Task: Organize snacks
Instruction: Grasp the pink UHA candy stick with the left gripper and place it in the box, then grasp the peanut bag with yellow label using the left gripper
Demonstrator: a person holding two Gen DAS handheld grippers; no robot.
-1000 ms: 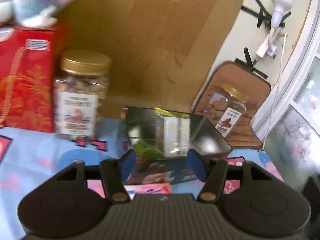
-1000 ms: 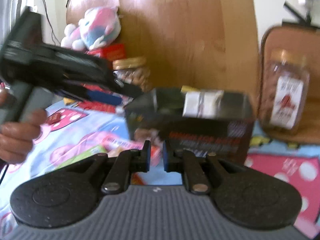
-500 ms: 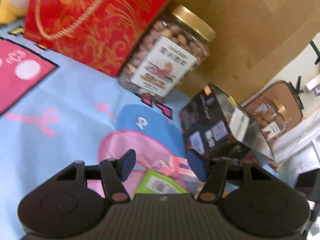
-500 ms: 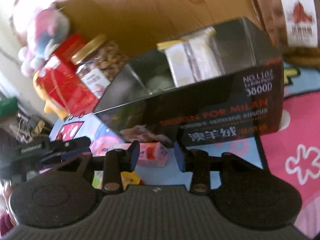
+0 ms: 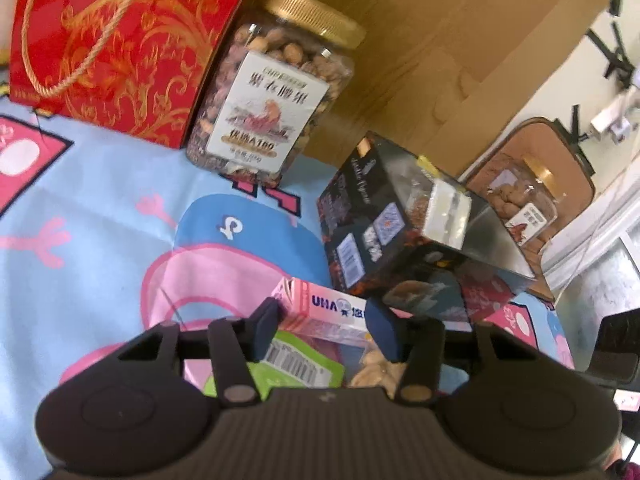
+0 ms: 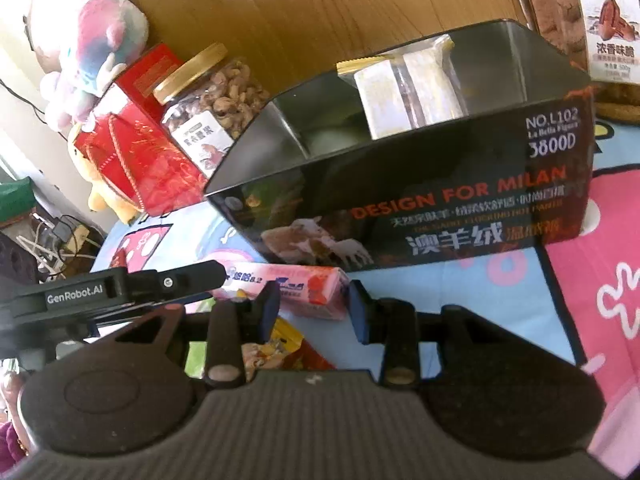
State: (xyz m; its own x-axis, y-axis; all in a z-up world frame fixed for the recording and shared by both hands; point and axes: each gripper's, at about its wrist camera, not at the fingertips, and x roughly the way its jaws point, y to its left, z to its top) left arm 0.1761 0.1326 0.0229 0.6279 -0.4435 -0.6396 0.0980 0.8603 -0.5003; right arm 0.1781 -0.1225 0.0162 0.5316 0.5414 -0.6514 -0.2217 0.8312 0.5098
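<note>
A black open box (image 6: 420, 200) holds a white wrapped snack (image 6: 408, 96); it also shows in the left wrist view (image 5: 400, 236). A pink snack carton (image 5: 324, 312) lies on the cloth in front of it, also in the right wrist view (image 6: 296, 288). My left gripper (image 5: 322, 332) is open, its jaws either side of the carton. My right gripper (image 6: 314, 312) is open just above the carton's other end. A green packet (image 5: 288, 368) and a nut packet (image 5: 376, 368) lie under the left gripper. The left gripper's arm (image 6: 112, 292) shows at left.
A gold-lidded nut jar (image 5: 272, 96) and a red gift bag (image 5: 108, 44) stand behind on the blue and pink cloth (image 5: 100, 216). A second nut jar (image 5: 524, 204) sits on a brown chair. A plush toy (image 6: 96, 52) and a wooden board (image 6: 320, 4) are at the back.
Both grippers have tilted down and moved toward the pink carton. The right gripper has opened from nearly shut to wide. The left gripper stayed open.
</note>
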